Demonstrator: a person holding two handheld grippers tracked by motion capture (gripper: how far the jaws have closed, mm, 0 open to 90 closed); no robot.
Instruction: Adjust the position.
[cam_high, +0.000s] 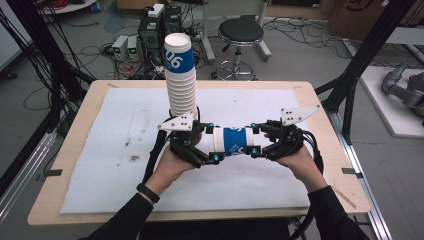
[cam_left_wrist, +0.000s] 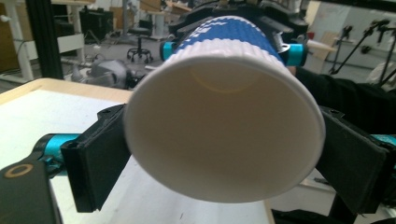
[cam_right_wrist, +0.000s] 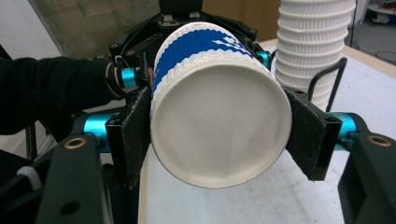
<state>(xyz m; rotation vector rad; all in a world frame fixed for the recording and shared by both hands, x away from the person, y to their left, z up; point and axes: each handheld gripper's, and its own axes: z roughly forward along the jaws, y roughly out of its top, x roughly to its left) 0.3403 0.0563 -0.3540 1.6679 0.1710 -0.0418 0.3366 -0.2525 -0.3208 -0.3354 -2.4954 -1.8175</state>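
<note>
Sideways cup (cam_high: 234, 141) between both grippers

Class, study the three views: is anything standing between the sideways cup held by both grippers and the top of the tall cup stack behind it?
Nothing visible does. The cup hangs between the left gripper and right gripper, in front of the stack; the stack's top is open.
</note>
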